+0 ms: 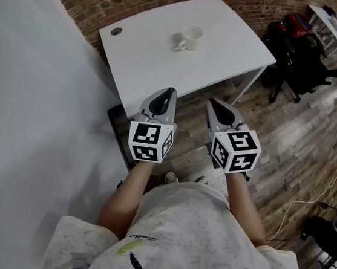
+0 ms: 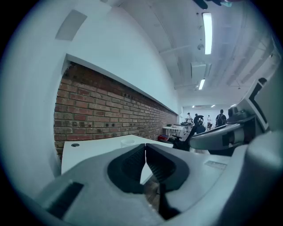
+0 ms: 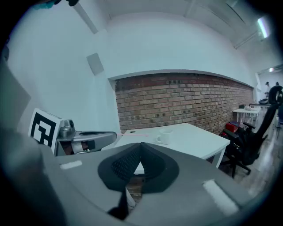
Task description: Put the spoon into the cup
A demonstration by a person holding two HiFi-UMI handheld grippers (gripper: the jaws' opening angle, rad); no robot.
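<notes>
A white cup point(image 1: 190, 39) stands upright on the white table point(image 1: 142, 54), handle to the left; it also shows in the left gripper view point(image 2: 128, 142) and the right gripper view point(image 3: 164, 137). A thin pale spoon point(image 1: 182, 78) lies near the table's front edge and shows as a faint pinkish line point(image 3: 132, 134) in the right gripper view. My left gripper point(image 1: 170, 91) point(image 2: 145, 148) is shut and empty, just short of the table's front edge. My right gripper point(image 1: 212, 103) point(image 3: 140, 145) is also shut and empty, beside it over the floor.
A round cable hole point(image 1: 116, 31) sits at the table's far left corner. Brick wall behind, white wall point(image 1: 32, 102) at the left. Black office chairs point(image 1: 300, 55) stand to the right on the wooden floor. A cable point(image 1: 326, 193) trails there.
</notes>
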